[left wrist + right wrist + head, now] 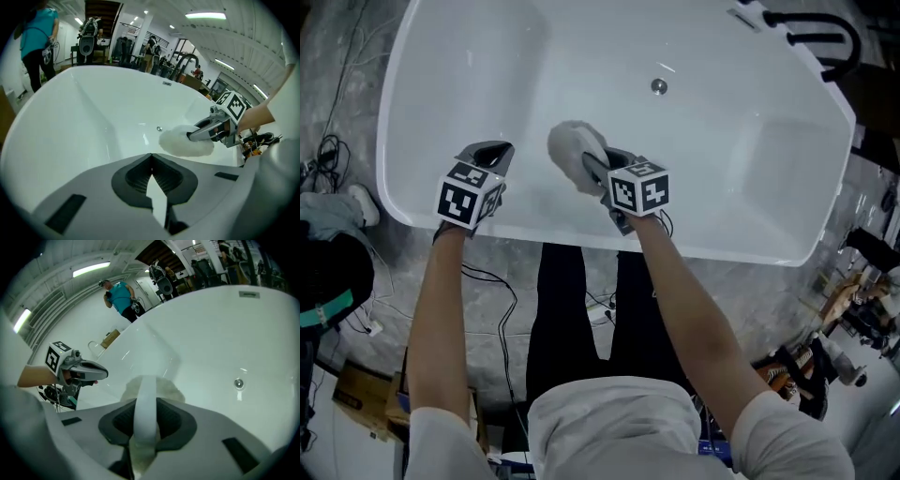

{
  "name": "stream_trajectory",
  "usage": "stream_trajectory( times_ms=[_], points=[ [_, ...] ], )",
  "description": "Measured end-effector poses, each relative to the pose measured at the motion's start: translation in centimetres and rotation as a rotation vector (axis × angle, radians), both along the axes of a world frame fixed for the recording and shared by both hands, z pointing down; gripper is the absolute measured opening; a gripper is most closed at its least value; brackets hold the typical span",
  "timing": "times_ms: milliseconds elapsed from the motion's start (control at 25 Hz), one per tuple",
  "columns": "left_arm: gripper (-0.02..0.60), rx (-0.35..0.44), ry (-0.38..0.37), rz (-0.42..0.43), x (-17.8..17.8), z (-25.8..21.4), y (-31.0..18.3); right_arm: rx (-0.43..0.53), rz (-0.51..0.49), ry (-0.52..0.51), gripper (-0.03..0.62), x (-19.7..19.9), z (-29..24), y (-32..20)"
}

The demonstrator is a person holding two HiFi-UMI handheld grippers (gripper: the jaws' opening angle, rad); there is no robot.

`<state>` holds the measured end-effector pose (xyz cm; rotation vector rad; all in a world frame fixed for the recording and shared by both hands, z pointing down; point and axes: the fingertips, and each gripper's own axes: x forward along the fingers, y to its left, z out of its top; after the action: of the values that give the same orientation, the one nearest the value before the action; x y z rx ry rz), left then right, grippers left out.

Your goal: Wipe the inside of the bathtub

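step: wiping in hand | my right gripper [598, 169] clamped on fluffy pad [570, 145] by its strap, low against bathtub [741, 159] near wall | my left gripper [491, 153] closed, empty | next: I likely sweep toward drain [658, 86], keeping pressure

No legible text, coded square markers on left hand-held gripper [492, 152], right hand-held gripper [594, 168]

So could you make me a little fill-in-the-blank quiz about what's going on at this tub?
1. The right gripper is shut on a fluffy wiping pad whose colour is ____.
2. The left gripper, jaws together, holds ____.
3. The round metal fitting on the floor of the bathtub is the ____.

Missing words: white; nothing; drain.
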<state>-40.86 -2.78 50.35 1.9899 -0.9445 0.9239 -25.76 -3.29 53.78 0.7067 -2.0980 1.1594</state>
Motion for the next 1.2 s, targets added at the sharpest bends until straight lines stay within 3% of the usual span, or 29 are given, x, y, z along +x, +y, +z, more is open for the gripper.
stream_trajectory(
  times_ms=[200, 440, 840, 1200],
  points=[
    [0.011, 0.052, 0.021, 0.038, 5.4, -5.3, 1.7, 0.09, 0.011, 0.017, 0.095, 8.6, -7.1, 1.7],
    [0.011, 0.081, 0.025, 0.053, 12.0, -10.3, 5.4, 0.172, 0.11, -0.016, 0.095, 17.0, -14.8, 4.4],
    [0.011, 0.253, 0.075, 0.057, 24.2, -23.7, 8.4, 0.362, 0.162, -0.128, 0.095, 24.9, -28.5, 9.8],
    [0.011, 0.375, 0.083, 0.067, 32.6, -32.9, 15.6, 0.535, 0.195, -0.162, 0.095, 32.0, -38.2, 14.7]
  ],
)
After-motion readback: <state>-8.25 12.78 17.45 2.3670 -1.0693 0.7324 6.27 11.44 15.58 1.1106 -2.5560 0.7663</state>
